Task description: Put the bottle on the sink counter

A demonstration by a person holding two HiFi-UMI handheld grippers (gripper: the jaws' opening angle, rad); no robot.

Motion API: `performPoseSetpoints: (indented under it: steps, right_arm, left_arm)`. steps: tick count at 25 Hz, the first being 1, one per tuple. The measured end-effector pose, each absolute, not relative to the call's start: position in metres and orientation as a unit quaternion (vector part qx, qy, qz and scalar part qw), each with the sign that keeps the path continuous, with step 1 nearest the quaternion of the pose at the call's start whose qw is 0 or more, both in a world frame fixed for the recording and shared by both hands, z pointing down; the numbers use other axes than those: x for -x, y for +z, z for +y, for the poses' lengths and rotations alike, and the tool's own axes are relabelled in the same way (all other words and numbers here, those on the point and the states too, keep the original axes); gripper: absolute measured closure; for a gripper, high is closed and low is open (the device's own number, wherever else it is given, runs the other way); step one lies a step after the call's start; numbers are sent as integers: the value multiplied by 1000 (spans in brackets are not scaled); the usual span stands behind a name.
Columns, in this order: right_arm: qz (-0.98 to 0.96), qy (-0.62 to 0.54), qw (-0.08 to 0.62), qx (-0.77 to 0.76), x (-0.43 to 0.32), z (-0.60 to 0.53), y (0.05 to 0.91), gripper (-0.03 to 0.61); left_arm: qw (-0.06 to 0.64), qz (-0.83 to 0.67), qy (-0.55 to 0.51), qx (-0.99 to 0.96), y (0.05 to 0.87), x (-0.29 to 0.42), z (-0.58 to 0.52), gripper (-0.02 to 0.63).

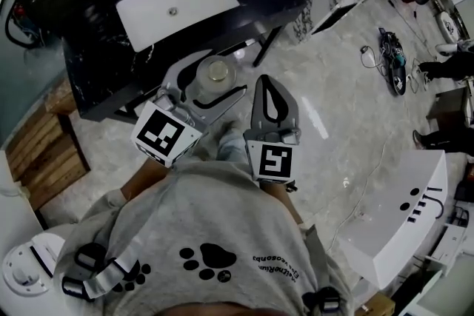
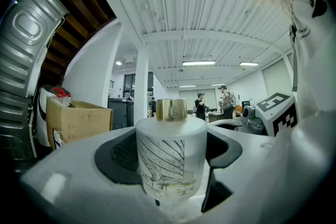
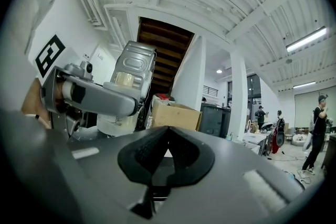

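Risks dropping the frosted glass bottle: pinched only at its round, smooth sides by the left gripper, seemingly over the pale floor and just short of the dark bench, so likely to slip and break with any slackening or jolt. Risks, too, clipping the bench's near edge on the way across and twisting the bottle in the grip. Safer to aim for bare bench beside the white sink basin than for its rim, to avoid a topple into the bowl. Better to loosen only once the base sits flat. As for pose, on the left: reaching out ahead of the body, pointing far and slightly left toward the bench, fingers spread wide and pressing on the bottle, carried roughly upright with its gold cap on top. On the right: held just beside the left, pointing far over the floor, with the fingers of the right gripper pressed together on nothing, near the bottle yet apart from it, and playing no part in the carry.
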State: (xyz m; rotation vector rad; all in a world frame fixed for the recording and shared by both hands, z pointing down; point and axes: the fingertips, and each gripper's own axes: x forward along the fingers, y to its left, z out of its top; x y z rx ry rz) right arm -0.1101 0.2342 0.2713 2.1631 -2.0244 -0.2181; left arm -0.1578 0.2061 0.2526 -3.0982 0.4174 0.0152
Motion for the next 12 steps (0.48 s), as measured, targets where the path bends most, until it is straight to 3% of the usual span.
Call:
performPoseSetpoints:
  steps: [12]
  right_arm:
    - [-711,-92,84,-692,19,147,258,577]
  left_arm:
    - [17,182,13,983,242,70,126,274]
